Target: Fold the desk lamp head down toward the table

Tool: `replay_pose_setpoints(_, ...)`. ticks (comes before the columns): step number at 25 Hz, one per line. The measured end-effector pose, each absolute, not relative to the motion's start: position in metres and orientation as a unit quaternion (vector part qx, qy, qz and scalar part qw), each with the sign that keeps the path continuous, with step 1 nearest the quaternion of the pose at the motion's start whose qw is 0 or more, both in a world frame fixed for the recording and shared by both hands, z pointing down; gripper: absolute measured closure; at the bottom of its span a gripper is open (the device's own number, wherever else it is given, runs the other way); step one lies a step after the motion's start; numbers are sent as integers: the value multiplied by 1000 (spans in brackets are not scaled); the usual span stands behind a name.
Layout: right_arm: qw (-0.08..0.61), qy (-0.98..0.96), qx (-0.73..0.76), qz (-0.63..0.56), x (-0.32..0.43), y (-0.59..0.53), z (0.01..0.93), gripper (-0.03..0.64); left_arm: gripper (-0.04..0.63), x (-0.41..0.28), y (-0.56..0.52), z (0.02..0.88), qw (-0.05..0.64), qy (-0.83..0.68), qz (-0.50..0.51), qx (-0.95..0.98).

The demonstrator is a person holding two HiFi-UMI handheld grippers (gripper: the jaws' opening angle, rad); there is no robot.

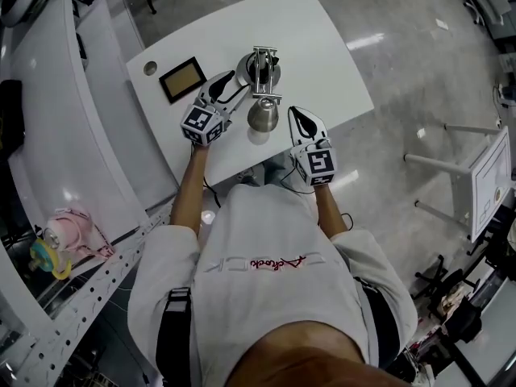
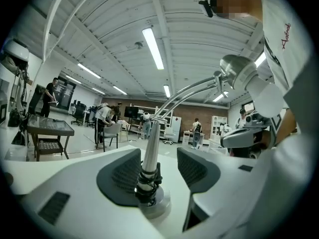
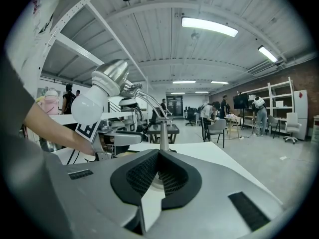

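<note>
Straddling the desk lamp's post (image 2: 149,148), the left gripper (image 1: 232,87) has its jaws wide apart, pads not pressing it. The right gripper (image 1: 298,118) is closed and empty, just beside the raised lamp head (image 1: 263,114). The lamp base (image 1: 251,64) stands on the white table (image 1: 322,47).

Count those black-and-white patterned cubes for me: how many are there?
2. One cube sits on the left gripper, beside the desk lamp; the other sits on the right gripper, nearer the person. None seems hidden.
</note>
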State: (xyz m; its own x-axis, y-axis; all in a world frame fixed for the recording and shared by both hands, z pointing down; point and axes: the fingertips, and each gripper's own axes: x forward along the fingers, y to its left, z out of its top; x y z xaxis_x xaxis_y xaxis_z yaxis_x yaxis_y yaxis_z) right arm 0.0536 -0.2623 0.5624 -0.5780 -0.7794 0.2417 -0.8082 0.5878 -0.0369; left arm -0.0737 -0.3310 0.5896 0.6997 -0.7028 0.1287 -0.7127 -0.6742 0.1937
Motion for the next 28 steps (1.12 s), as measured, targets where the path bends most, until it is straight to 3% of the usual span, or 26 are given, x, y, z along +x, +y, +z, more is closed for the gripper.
replay_pose_setpoints(21,103,-884,449,76,54,-271,563,592,367,-11,-409,595,118,-329,36,936)
replay_pose_setpoints(28,100,-897,426,68,37,-274,557,594,426,-7,-415,592,109,-327,45,938)
